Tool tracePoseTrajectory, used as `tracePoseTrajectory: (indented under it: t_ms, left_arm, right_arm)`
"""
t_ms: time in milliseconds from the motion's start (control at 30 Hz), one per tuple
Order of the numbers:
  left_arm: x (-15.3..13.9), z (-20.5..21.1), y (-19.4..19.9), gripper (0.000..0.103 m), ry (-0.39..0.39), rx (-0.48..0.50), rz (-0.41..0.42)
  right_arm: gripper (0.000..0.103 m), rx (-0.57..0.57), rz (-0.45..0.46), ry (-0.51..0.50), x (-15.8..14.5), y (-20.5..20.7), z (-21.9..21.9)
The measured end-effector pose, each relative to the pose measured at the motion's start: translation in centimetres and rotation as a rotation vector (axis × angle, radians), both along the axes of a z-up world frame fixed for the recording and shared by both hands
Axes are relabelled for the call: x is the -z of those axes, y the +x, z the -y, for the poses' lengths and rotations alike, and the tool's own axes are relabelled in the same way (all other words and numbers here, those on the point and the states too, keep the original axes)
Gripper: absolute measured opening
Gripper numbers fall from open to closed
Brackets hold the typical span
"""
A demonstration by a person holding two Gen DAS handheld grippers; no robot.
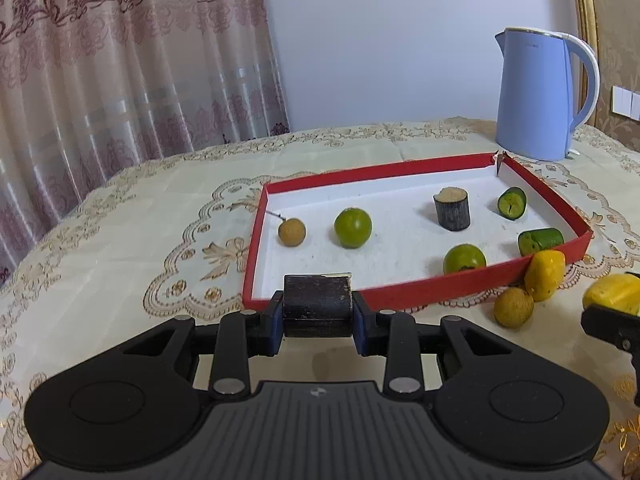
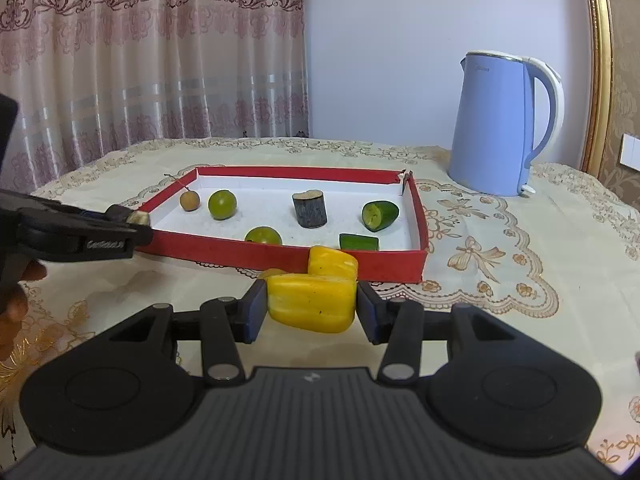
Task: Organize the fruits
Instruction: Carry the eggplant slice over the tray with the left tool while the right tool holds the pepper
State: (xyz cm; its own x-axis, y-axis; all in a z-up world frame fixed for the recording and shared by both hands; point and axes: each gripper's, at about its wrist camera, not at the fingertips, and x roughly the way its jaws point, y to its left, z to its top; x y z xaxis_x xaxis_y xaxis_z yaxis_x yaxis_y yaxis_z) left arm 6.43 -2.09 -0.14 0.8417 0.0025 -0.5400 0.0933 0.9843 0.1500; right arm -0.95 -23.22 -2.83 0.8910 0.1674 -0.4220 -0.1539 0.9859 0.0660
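Right now both hands are busy. The left gripper [image 1: 318,312] has its blue-padded fingers [image 1: 271,330] pinching a short dark-barked stalk chunk [image 1: 317,305], held just short of the near wall of the shallow red cardboard tray with a white floor [image 1: 420,289]. The right gripper [image 2: 311,307] pinches a yellow wedge of fruit [image 2: 312,303] between its fingers [image 2: 253,312], also in front of the tray's near wall.

Inside the tray, near its left end, lie a small tan round fruit with a thin stem [image 1: 292,232] and a round green fruit [image 1: 353,227] beside it. A second dark-barked chunk with a pale cut top [image 1: 452,209] stands upright further right, and a second round green fruit [image 1: 464,259] sits close to the near wall. Two green cucumber pieces occupy the right end, one [image 1: 512,203] toward the back, the other [image 1: 540,240] nearer the front corner.

Outside, on the desk with its cream embroidered cloth [image 1: 140,220], another yellow wedge [image 1: 545,274] leans against the tray's red wall, and a second tan round fruit [image 1: 513,307] rests just beside it.

A pale blue electric kettle with a white handle [image 1: 538,96] stands behind the tray's far right corner, and a pink patterned curtain [image 1: 120,60] hangs behind the desk.
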Motion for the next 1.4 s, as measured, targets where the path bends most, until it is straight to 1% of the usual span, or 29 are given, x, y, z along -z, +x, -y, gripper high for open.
tracePoseTrajectory:
  t_ms: [200,400,600,967,1133,1400]
  left_arm:
    - [-0.4,1.0,1.6,0.032,0.028,-0.001,0.01]
    - [-0.4,2.0,3.7,0.032,0.055,-0.003,0.002]
    - [-0.3,3.3,5.7,0.032,0.097,-0.004,0.006]
    - [0.6,4.8,9.7,0.032,0.141,-0.004,-0.038]
    - [0.6,5.9,10.9,0.032,0.177,-0.004,-0.012]
    - [0.4,7.5,12.5,0.032,0.19,0.008,-0.001]
  right_arm:
    - [0.045,0.003,0.004,0.015,0.1,-0.2,0.7]
    - [0.045,0.005,0.007,0.027,0.2,-0.3,1.3]
    - [0.045,0.001,0.006,0.039,0.4,-0.3,1.6]
    - [0.045,-0.006,0.001,0.044,0.6,-0.3,1.6]
    - [0.045,-0.005,-0.002,0.045,0.7,-0.1,1.8]
    - [0.045,0.0,-0.009,0.049,0.9,0.2,2.1]
